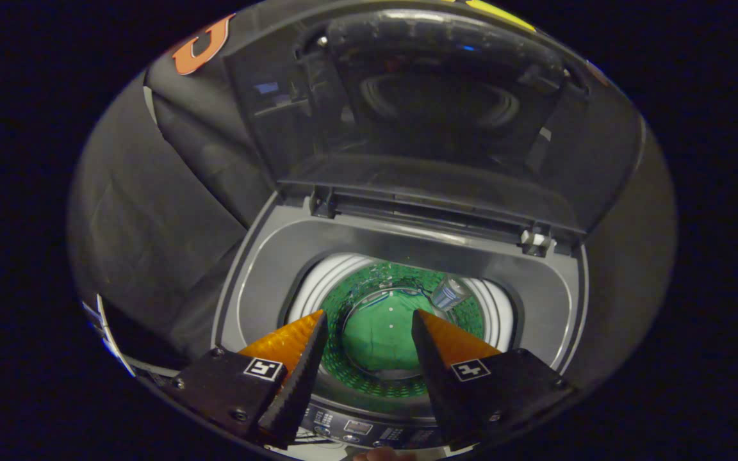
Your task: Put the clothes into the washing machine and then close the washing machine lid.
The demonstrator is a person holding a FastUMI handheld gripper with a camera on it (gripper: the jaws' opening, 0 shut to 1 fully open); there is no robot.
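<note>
Your hand-held gripper (369,326) hangs over the washer (407,256), fingers apart and empty. Green cloth (378,336) lies in the drum, partly hidden behind them. The lid (433,121) stands open behind the drum.

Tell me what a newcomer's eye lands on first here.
The green cloth deep in the washing machine's drum, seen between the fingers of the open, empty gripper. Next, the dark lid standing raised behind the opening, and a small silvery piece at the drum's far rim.
</note>
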